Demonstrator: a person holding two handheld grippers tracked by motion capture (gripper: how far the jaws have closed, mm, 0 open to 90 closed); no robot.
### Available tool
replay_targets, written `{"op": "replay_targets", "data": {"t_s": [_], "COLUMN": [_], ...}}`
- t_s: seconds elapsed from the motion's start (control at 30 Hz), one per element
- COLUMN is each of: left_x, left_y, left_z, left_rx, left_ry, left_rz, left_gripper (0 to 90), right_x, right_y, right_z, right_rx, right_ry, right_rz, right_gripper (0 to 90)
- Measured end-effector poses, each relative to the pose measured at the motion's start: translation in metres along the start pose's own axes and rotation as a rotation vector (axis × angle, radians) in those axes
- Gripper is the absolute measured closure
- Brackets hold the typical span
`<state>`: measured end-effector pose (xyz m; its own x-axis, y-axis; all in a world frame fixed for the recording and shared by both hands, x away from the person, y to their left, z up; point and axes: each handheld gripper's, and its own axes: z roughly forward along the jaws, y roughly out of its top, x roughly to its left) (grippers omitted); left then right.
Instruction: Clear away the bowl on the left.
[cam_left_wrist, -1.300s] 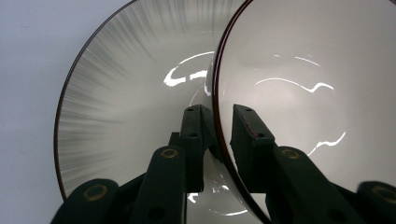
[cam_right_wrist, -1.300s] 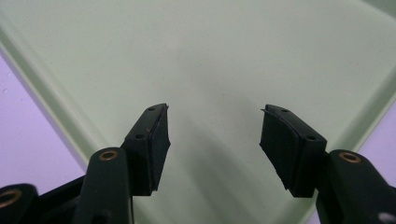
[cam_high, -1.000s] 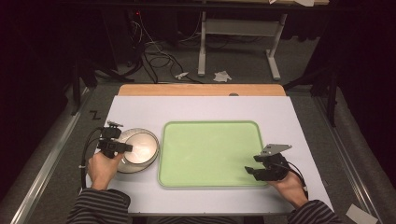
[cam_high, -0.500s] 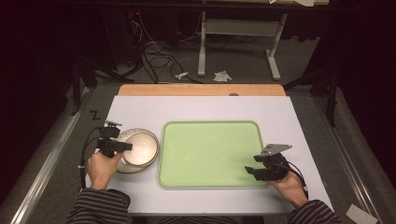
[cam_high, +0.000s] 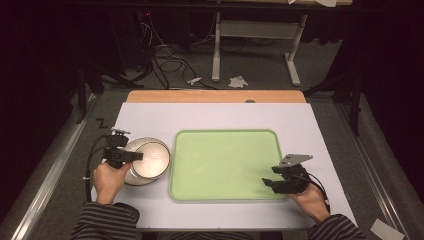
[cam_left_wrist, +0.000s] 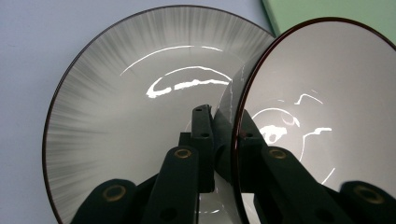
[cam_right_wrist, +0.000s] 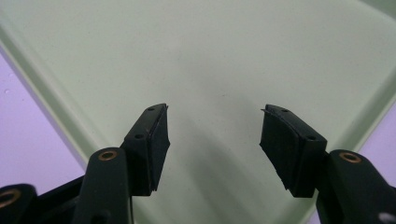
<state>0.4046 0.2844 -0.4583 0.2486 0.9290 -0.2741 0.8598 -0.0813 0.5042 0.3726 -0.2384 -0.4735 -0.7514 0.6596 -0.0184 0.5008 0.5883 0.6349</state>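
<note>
Two grey plates (cam_left_wrist: 126, 107) (cam_left_wrist: 327, 93) are sitting stacked at the table's left, the upper one tilted. One green tray (cam_high: 225, 162) is lying in the middle. Two grippers are showing: left gripper (cam_high: 131, 156), right gripper (cam_high: 270, 181). One white table cover (cam_high: 215, 112) is lying underneath.

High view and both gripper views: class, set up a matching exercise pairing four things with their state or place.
Things:
1. left claw
2. right claw
3. upper plate
4. green tray

States:
A. open, nothing between its jaws
B. lies bare on the white table cover
C. shut on a plate's rim
D. tilted up over the lower plate

Pairs: 1-C, 2-A, 3-D, 4-B
</note>
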Motion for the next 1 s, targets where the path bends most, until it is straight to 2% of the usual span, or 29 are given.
{"op": "replay_targets", "data": {"t_s": [0.03, 0.2, 0.53, 0.67, 0.8, 1.0], "left_x": [-0.002, -0.008, -0.018, -0.026, -0.032, -0.039], "left_y": [0.001, 0.002, 0.006, 0.007, 0.009, 0.011], "left_z": [-0.004, -0.013, -0.019, -0.024, -0.026, -0.023], "left_rx": [-0.020, -0.058, -0.079, -0.099, -0.104, -0.086], "left_ry": [-0.010, -0.036, -0.071, -0.075, -0.097, -0.104], "left_rz": [0.005, 0.021, 0.054, 0.082, 0.093, 0.119], "left_gripper": [82.3, 82.3, 82.0, 81.9, 82.0, 82.0], "right_x": [0.000, -0.001, -0.001, 0.000, 0.000, 0.000], "right_y": [0.000, 0.000, 0.000, 0.000, 0.000, 0.000], "right_z": [0.000, 0.001, 0.001, 0.001, 0.001, 0.001], "right_rx": [-0.004, 0.002, 0.010, 0.004, 0.004, 0.004], "right_ry": [-0.004, -0.002, -0.004, -0.004, -0.002, -0.004], "right_rz": [0.005, -0.002, -0.001, 0.002, 0.007, 0.002], "right_gripper": [43.4, 43.4, 43.3, 43.3, 43.3, 43.4]}}
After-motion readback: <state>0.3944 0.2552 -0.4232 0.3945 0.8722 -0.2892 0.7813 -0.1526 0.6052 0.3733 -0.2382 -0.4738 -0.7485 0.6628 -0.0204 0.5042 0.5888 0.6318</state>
